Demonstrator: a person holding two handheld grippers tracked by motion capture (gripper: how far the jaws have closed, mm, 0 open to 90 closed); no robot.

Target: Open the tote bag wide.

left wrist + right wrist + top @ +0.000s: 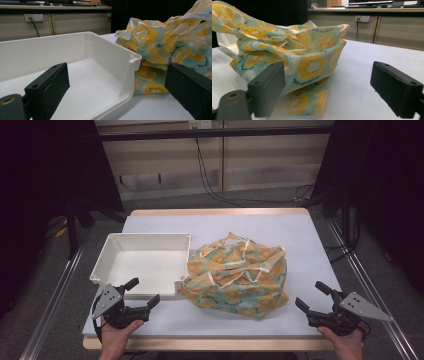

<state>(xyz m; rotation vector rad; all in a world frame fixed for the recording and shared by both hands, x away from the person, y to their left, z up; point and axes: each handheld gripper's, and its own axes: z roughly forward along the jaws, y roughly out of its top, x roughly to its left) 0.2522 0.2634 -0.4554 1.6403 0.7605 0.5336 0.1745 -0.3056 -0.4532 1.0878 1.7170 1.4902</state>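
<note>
Cloth bag: crumpled fabric bag [237, 275], teal with yellow-orange fruit-slice print and pale straps; lies in a loose heap on the worktop, right of centre and toward the near side. Seen close in the right gripper view [294, 62] and at the right of the left gripper view [172, 42].
Bag contact: its left edge lies against the near right corner of the white tray; neither pair of tongs touches it.
White tray: shallow, open-topped plastic box [107, 254], empty, left of the bag; its corner post and wall show in the left gripper view [125, 75].
Left tongs: [145, 291] held low at the near left, jaws spread wide with nothing between them, tips just short of the tray's near wall; the tray's near corner sits ahead of the gap.
Right tongs: [312, 295] held low at the near right, jaws spread wide, nothing gripped, aimed toward the bag and apart from it.
Hands: the person's left hand [117, 332] and right hand [345, 340] come in from the near edge.
Worktop: pale surface with a wood edge [310, 240].
Surroundings: grey floor, cables, dark drapes at both sides.
</note>
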